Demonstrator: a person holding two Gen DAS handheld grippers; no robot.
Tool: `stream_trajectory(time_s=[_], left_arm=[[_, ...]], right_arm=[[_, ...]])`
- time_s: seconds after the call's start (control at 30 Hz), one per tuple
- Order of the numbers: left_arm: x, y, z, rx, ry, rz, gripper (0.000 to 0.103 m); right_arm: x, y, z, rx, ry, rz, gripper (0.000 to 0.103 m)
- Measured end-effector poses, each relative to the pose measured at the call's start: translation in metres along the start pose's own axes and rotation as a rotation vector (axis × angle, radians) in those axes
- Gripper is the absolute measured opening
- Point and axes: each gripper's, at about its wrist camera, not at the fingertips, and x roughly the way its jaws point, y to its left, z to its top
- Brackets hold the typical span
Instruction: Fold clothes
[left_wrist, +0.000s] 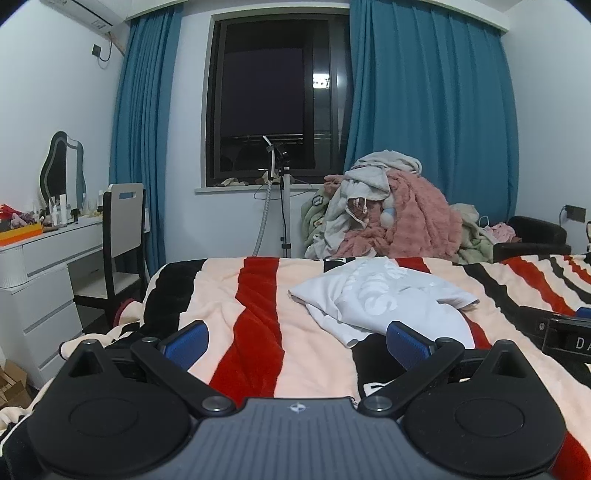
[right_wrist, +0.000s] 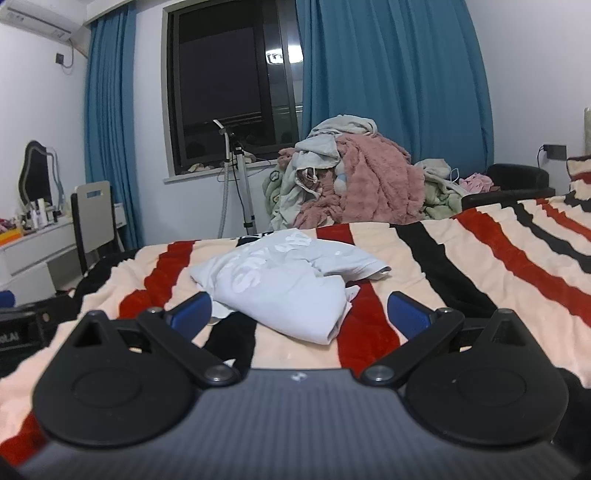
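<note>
A white T-shirt (left_wrist: 384, 299) with pale lettering lies crumpled on the striped blanket (left_wrist: 258, 306). It also shows in the right wrist view (right_wrist: 284, 280), on the blanket (right_wrist: 461, 258). My left gripper (left_wrist: 297, 341) is open and empty, low over the blanket, just short of the shirt's near left edge. My right gripper (right_wrist: 299, 312) is open and empty, with the shirt's near edge between its blue pads. The right gripper's body shows at the right edge of the left wrist view (left_wrist: 565, 332).
A heap of pink, grey and green clothes (left_wrist: 388, 210) is piled beyond the bed's far edge, below blue curtains (left_wrist: 424, 110). A garment steamer stand (left_wrist: 282, 199) stands by the window. A white dresser (left_wrist: 40, 273) and chair (left_wrist: 122, 236) are at left.
</note>
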Motion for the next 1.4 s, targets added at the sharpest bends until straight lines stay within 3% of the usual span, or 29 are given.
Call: stream_trajectory(time_s=[0.2, 0.4, 1.07, 1.3, 1.4], left_arm=[[0.018, 0.003, 0.002, -0.051, 0.048, -0.015, 0.103], [0.026, -0.006, -0.001, -0.036, 0.037, 0.014, 0.103], [0.033, 0.005, -0.005, -0.11, 0.058, -0.003, 0.103], [0.041, 0.006, -0.008, -0.11, 0.086, 0.008, 0.103], [0.043, 0.004, -0.009, -0.093, 0.084, 0.027, 0.103]], right_arm=[[0.006, -0.015, -0.001, 0.052, 0.031, 0.017, 0.103], [0.012, 0.004, -0.006, -0.049, 0.035, -0.038, 0.103], [0.001, 0.0, 0.001, -0.004, -0.002, -0.017, 0.103], [-0.002, 0.007, 0.006, -0.03, -0.013, -0.061, 0.103], [-0.005, 0.001, 0.02, 0.015, -0.058, -0.083, 0.103]])
